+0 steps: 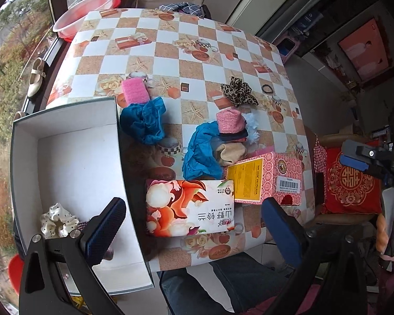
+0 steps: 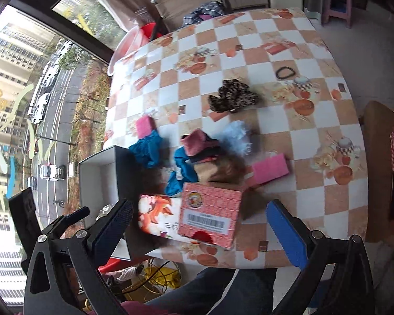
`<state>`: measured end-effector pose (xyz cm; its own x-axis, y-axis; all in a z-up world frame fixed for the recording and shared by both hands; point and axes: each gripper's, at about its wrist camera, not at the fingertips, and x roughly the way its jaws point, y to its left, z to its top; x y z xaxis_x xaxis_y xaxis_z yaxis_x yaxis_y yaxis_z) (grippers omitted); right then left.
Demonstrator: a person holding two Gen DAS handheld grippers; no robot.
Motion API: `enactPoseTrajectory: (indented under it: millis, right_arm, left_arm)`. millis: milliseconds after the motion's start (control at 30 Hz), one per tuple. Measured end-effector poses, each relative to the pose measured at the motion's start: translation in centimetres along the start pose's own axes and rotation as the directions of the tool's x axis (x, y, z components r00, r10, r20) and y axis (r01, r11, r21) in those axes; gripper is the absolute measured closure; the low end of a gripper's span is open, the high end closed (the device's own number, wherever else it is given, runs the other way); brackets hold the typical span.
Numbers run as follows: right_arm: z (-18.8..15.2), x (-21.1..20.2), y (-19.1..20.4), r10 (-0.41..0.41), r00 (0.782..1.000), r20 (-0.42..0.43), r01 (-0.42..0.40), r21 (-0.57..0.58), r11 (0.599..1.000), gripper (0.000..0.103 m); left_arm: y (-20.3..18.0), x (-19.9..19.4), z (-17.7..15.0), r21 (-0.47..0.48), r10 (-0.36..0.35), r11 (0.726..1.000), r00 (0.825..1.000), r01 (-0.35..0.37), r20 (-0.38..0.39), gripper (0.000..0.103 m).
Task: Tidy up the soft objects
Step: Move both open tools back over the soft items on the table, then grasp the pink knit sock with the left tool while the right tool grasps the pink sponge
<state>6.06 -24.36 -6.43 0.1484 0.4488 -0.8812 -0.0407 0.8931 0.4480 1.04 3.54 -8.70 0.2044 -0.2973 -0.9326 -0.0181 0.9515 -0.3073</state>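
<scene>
While both your left gripper [image 1: 194, 225] and right gripper [image 2: 199, 220] hang spread and empty, one scrunchie [image 1: 58, 220] sits boxed — next, pinch the blue cloth [image 1: 144, 123] beside the box's [image 1: 65, 113] far corner.

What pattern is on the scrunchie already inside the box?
White with small black dots; clearest in the left wrist view.

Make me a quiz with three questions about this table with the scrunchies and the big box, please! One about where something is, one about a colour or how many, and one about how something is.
1. Where is the white dotted scrunchie?
A in the grey box
B on the tissue pack
C on the floor

2. How many crumpled blue cloths are on the table?
A one
B two
C four

3. How is the left gripper?
A open, empty
B shut on a cloth
C shut on a sponge

Answers: 1 A, it lies inside the box; 2 B, two blue heaps show; 3 A, its fingers stand wide apart with nothing gripped.
</scene>
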Motion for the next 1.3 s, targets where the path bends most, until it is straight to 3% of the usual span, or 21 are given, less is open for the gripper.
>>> enactPoseTrajectory:
  millis: [300, 467, 600, 800, 900, 1033, 1133, 1300]
  right_arm:
    - [1.1, 5.2, -8.1, -0.002, 0.993, -0.117, 0.021, 0.158, 0.987, 0.0]
    - [0.9, 6.7, -10.8, 0.022, 0.984, -0.175, 0.015, 0.203, 0.979, 0.0]
    - [1.0, 7.7, -12.7, 0.032, 0.98, -0.198, 0.013, 0.222, 0.975, 0.0]
    - [2.3, 10.7, -13.3, -0.015, 0.975, -0.223, 0.052, 0.159, 0.986, 0.0]
    - [3.4, 13.1, -12.9, -0.057, 0.968, -0.246, 0.083, 0.095, 0.992, 0.0]
    - [4.5, 16.6, -11.9, -0.111, 0.955, -0.276, 0.115, -0.001, 0.993, 0.0]
    - [4.7, 18.8, -11.4, -0.166, 0.94, -0.298, 0.15, -0.075, 0.986, 0.0]
    - [4.1, 20.3, -10.9, -0.219, 0.926, -0.308, 0.188, -0.127, 0.974, 0.0]
  left_arm:
    - [-3.2, 6.3, 5.7, 0.085, 0.08, 0.994, 0.99, -0.07, -0.113, 0.0]
    - [-5.2, 11.2, 9.1, 0.1, 0.049, 0.995, 0.979, -0.029, -0.2, 0.0]
    - [-6.7, 15.3, 10.8, 0.105, 0.039, 0.994, 0.959, -0.01, -0.28, 0.005]
    - [-8.2, 19.7, 11.2, 0.181, 0.128, 0.981, 0.925, -0.065, -0.358, 0.008]
    - [-8.2, 21.1, 11.2, 0.193, 0.158, 0.977, 0.909, -0.088, -0.385, 0.016]
    - [-7.8, 21.7, 11.4, 0.169, 0.148, 0.982, 0.906, -0.087, -0.396, 0.033]
    - [-7.9, 21.5, 11.6, 0.151, 0.131, 0.985, 0.914, -0.078, -0.383, 0.051]
    - [-8.0, 20.1, 11.8, 0.159, 0.131, 0.984, 0.936, -0.082, -0.327, 0.064]
